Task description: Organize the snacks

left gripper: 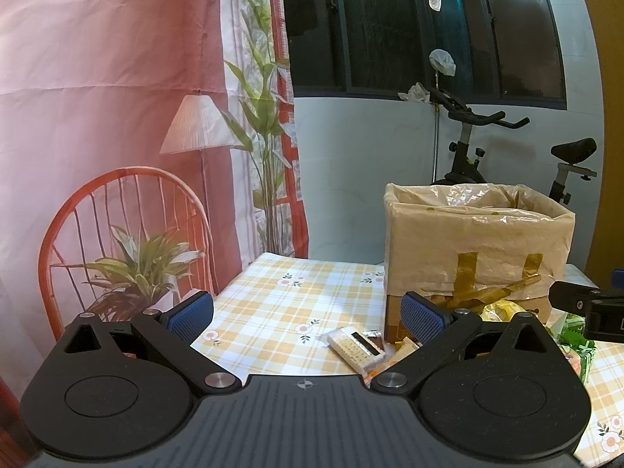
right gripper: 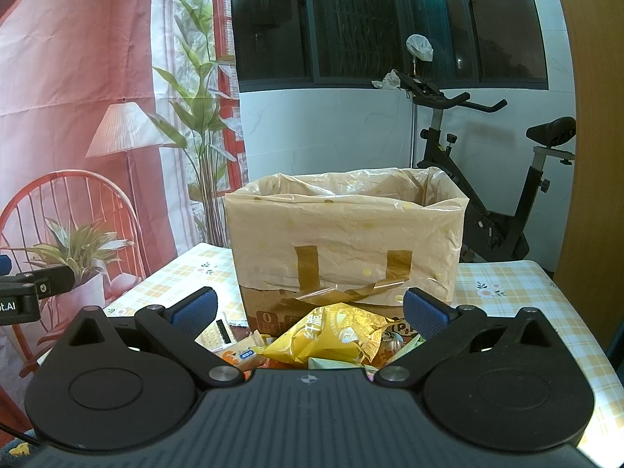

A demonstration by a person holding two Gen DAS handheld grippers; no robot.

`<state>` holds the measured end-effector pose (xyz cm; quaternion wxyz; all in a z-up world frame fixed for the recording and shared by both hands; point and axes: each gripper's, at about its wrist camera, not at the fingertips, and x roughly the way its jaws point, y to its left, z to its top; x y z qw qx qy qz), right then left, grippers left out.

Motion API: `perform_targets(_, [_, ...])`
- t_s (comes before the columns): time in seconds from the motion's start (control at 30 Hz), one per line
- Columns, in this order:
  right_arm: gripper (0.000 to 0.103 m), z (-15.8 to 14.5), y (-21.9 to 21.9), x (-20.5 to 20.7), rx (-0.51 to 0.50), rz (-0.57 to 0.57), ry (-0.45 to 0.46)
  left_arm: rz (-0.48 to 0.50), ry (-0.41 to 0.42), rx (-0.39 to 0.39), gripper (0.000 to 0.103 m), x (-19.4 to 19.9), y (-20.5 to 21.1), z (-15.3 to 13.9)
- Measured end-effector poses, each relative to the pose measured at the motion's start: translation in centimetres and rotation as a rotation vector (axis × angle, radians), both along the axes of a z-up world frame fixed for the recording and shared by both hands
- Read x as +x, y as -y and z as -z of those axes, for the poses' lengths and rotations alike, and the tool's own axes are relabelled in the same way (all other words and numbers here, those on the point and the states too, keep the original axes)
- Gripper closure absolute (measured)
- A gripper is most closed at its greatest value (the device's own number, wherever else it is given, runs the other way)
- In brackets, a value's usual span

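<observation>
Both grippers hover above a table (left gripper: 273,296) covered with a yellow checked cloth, and both stand wide open with nothing between their blue pads. The left gripper (left gripper: 307,318) faces the bare left part of the cloth, with a cardboard box (left gripper: 468,249) lined with a thin plastic bag standing off to its right. The right gripper (right gripper: 310,312) faces that box (right gripper: 343,241) straight on.

The snacks lie in a heap on the table just in front of the box. The right wrist view shows the heap best: a crumpled yellow chip bag (right gripper: 331,339) sits in the middle between the fingers, a small orange packet (right gripper: 240,357) lies at its left, and further wrappers are partly hidden behind the gripper body. The left wrist view shows only the left edge of the heap, where a clear pack of pale biscuits (left gripper: 355,347) lies flat by the box corner, plus green wrappers (left gripper: 577,339) at the far right.

An exercise bike (right gripper: 487,179) stands behind the table in both views
</observation>
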<state>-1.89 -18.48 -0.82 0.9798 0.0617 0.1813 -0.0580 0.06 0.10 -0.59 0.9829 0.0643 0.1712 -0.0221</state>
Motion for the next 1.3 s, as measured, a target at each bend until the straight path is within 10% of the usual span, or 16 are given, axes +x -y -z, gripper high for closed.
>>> perform_targets(0.63, [0.000, 0.3, 0.0, -0.1, 0.003, -0.007, 0.011, -0.031, -0.022, -0.043, 0.000, 1.4, -1.3, 0.9])
perform_targets(1.3, [0.000, 6.4, 0.7, 2.5, -0.045, 0.027, -0.079, 0.145, -0.323, -0.081, 0.001, 6.4, -0.4, 10.0])
